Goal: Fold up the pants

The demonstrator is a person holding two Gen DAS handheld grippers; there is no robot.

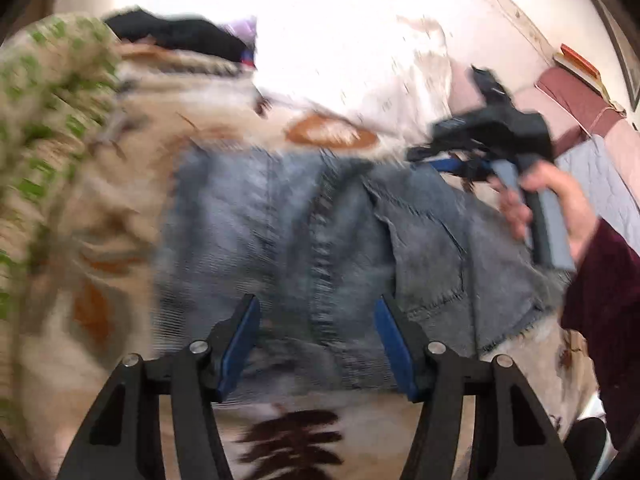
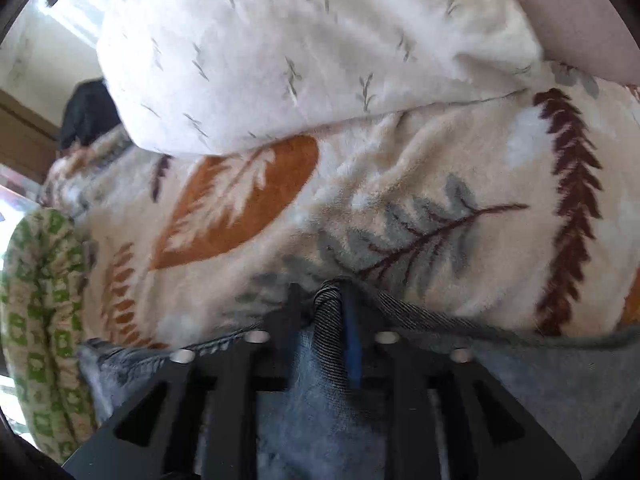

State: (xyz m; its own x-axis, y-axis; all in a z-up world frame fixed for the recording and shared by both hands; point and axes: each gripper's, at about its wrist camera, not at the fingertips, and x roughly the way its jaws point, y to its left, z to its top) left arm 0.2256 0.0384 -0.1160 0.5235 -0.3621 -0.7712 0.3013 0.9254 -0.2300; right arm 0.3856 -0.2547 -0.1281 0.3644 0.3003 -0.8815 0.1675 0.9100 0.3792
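Note:
Blue denim pants (image 1: 320, 240) lie spread on a cream blanket with leaf prints (image 1: 120, 208). My left gripper (image 1: 318, 312) is open just above the pants' near edge, its blue pads apart and holding nothing. My right gripper (image 2: 334, 304) is shut on a bunched fold of the denim (image 2: 328, 320) at the pants' far edge. The right gripper also shows in the left wrist view (image 1: 472, 156), held by a hand at the pants' upper right. The left wrist view is motion-blurred.
A white pillow with small leaf marks (image 2: 300, 52) lies behind the pants. A green-and-cream patterned cloth (image 2: 40, 320) is bunched at the left. Dark clothes (image 1: 176, 36) lie at the back left. The person's maroon sleeve (image 1: 604, 300) is at the right.

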